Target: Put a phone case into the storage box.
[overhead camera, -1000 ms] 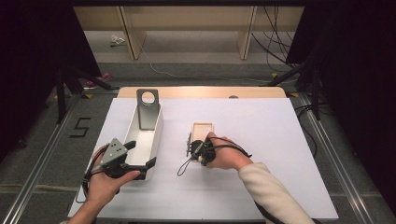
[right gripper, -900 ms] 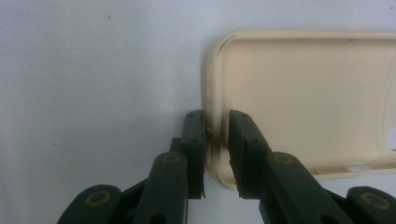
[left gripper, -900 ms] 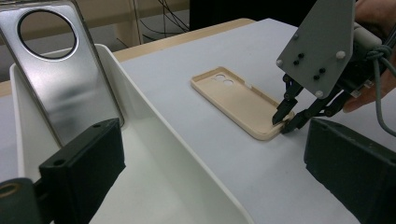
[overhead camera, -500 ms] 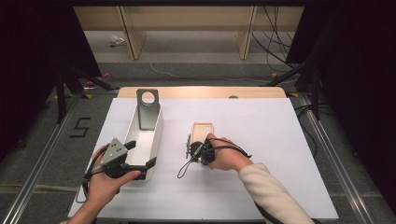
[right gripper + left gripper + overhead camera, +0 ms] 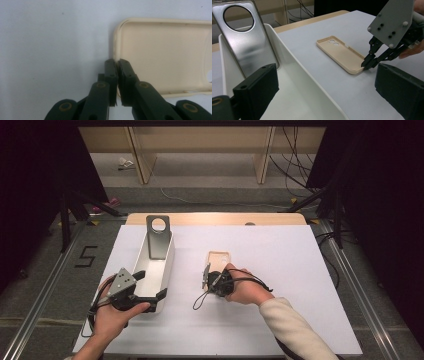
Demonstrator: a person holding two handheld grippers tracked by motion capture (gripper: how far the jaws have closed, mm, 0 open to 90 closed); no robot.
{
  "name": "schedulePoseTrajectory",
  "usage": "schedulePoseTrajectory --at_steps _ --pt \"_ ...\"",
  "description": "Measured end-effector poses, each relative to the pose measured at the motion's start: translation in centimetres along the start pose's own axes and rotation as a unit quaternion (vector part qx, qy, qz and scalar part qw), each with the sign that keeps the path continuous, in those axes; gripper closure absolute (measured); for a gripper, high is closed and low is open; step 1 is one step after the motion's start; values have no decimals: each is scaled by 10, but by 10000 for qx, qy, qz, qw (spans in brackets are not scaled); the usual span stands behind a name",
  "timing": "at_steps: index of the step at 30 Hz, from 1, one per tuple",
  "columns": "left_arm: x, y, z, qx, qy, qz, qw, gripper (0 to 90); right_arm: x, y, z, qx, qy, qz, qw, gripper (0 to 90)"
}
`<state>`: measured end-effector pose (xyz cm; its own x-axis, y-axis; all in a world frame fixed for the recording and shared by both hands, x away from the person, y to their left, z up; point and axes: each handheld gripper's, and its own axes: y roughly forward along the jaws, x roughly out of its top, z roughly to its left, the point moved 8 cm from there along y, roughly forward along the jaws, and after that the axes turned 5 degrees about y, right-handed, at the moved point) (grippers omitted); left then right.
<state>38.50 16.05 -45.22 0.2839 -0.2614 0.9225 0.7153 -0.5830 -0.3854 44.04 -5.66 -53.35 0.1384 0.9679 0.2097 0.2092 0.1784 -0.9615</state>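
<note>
- Honestly nothing has shifted over the last second: both hands and the phone case [image 5: 218,259] sit exactly where they were.
- Right gripper [image 5: 116,65] is pinched tight on the short near wall of the case, which lies flat and open side up on the table [image 5: 300,270], just to the right of the white tray [image 5: 167,265].
- Left gripper [image 5: 150,287] is spread wide across that tray's near end, holding nothing (a metal plate [image 5: 244,32] leans at the tray's far end).
- My read: the grip is settled, so lifting the case probably comes next.
</note>
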Motion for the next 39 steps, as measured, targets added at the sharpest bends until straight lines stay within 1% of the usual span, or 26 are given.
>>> schedulePoseTrajectory --at_steps 1,3,4,7,9,11,13,15,22,25,26,32,39 --pt "0 0 0 0 -2 -4 10000 46 0 0 0 14 46 -81 10000 869" --pt "0 0 0 6 -12 -12 10000 46 -1 -3 -1 13 80 -145 9999 870" --pt "0 0 1 9 -15 -12 10000 46 -1 -4 -1 4 88 -219 9997 871" --pt "0 0 1 7 -11 -17 10000 46 -1 -8 -2 33 209 -453 9987 874" --pt "0 0 1 13 -15 -21 10000 46 -2 -11 -2 41 245 -582 9980 874" --pt "0 0 1 17 -21 -20 10000 47 -3 -14 -2 58 294 -725 9969 875" --pt "0 0 2 23 -27 -15 10000 47 -4 -16 -1 152 386 -835 9956 876" --pt "0 -1 2 29 -25 -16 10000 47 -6 -17 -1 186 472 -920 9945 876" --pt "1 -1 2 35 -18 -31 10000 47 -10 -26 -3 265 633 -1351 9885 876" --pt "1 -1 2 38 -23 -36 10000 48 -11 -29 -3 276 652 -1468 9866 876" --pt "1 -1 2 39 -23 -38 10000 48 -13 -30 -3 281 700 -1462 9864 876" --pt "1 -1 3 49 -28 -39 10000 49 -16 -35 1 326 690 -1580 9845 876" --pt "1 -1 3 57 -24 -39 10000 49 -21 -43 4 368 719 -1778 9807 876"
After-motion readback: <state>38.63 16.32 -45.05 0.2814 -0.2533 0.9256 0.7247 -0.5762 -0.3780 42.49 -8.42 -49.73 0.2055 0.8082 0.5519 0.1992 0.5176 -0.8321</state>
